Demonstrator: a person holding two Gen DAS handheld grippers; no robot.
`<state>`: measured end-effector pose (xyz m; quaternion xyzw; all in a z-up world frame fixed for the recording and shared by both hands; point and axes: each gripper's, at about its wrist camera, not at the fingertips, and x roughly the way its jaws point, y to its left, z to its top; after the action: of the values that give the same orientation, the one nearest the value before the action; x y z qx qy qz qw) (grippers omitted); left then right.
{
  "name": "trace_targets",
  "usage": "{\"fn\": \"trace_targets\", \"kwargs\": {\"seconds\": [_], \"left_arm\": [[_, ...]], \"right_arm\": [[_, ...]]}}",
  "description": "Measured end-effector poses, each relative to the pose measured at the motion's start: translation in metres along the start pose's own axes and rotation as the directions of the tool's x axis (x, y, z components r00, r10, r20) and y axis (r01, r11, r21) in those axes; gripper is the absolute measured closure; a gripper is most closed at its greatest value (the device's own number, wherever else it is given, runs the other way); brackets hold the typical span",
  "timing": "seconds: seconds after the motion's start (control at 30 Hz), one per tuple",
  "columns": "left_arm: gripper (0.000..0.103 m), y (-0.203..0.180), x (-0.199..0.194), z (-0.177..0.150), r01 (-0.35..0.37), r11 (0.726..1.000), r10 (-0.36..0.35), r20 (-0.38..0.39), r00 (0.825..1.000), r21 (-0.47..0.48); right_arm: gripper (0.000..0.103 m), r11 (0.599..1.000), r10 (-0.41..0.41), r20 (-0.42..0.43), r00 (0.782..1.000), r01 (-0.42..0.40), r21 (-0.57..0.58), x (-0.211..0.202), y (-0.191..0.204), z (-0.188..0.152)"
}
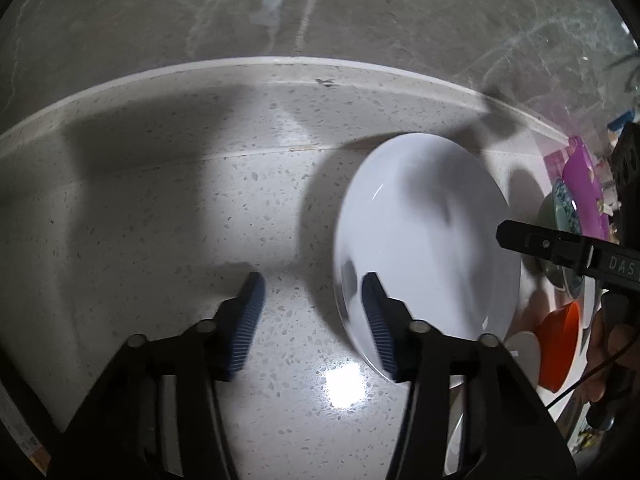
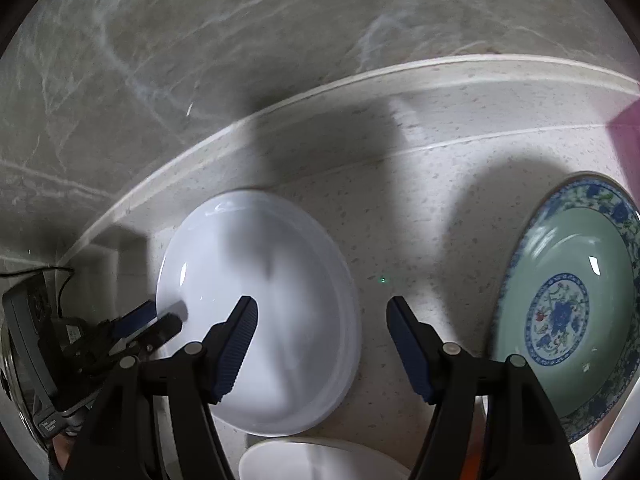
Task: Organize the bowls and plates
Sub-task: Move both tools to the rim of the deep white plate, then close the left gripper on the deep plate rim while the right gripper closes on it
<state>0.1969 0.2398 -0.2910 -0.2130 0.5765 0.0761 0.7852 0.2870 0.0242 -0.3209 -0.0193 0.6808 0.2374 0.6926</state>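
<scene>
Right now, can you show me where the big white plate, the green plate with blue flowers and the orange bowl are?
Round white plate (image 2: 276,280), right wrist view, on its smooth middle.
Green plate with blue flower pattern (image 2: 576,264), right wrist view, on its plain green inside.
Orange bowl (image 1: 560,340), left wrist view, on its outer wall.

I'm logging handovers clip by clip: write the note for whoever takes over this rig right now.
Left tool: open, straddling the near-left rim of the white plate, not clamped.
Right tool: open, straddling the same plate's right rim, holding nothing.
Things: white plate flat on the counter; floral green plate to its right; white bowl at the near edge; orange bowl beyond.
Done: nothing stacked yet.
Left: grip the white plate, group plates, then bowls.
</scene>
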Motion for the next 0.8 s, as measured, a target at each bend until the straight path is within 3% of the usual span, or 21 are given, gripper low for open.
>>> {"fn": "trace_targets", "kwargs": {"seconds": [0.07,0.13,0.27,0.33,0.43,0.6,0.77,0.8], "left_arm": [[0.059,-0.006,0.001,0.0,-0.017,1.0,0.017,-0.001,1.0,0.022],[0.071,-0.011,0.003,0.001,-0.011,0.999,0.011,-0.005,1.0,0.036],[0.072,-0.022,0.01,0.005,0.002,0.999,-0.002,-0.006,1.0,0.04],[0.079,-0.025,0.012,0.006,0.007,0.999,-0.007,-0.01,1.0,0.044],[0.086,-0.028,0.013,0.005,0.025,0.998,-0.024,-0.016,1.0,0.056],[0.087,-0.031,0.014,0.005,0.03,0.997,-0.028,-0.024,0.999,0.075],[0.089,-0.026,0.014,0.007,0.049,0.997,-0.048,-0.025,0.999,0.067],[0.089,-0.023,0.013,0.006,0.051,0.996,-0.049,-0.024,0.999,0.068]], "right_arm": [[0.033,1.0,-0.02,0.0,1.0,0.02,-0.016,0.004,0.003,0.0],[0.032,0.999,-0.033,-0.009,0.999,0.033,-0.016,0.008,0.008,0.002],[0.032,0.996,-0.069,-0.046,0.997,0.066,-0.051,0.019,0.027,0.003],[0.033,0.995,-0.084,-0.06,0.995,0.08,-0.064,0.024,0.032,0.004],[0.041,0.992,-0.103,-0.073,0.992,0.098,-0.075,0.028,0.035,0.006],[0.063,0.987,-0.136,-0.089,0.987,0.127,-0.1,0.035,0.038,0.009],[0.066,0.984,-0.149,-0.103,0.984,0.137,-0.115,0.037,0.044,0.012],[0.075,0.984,-0.142,-0.106,0.984,0.129,-0.119,0.037,0.046,0.013]]}}
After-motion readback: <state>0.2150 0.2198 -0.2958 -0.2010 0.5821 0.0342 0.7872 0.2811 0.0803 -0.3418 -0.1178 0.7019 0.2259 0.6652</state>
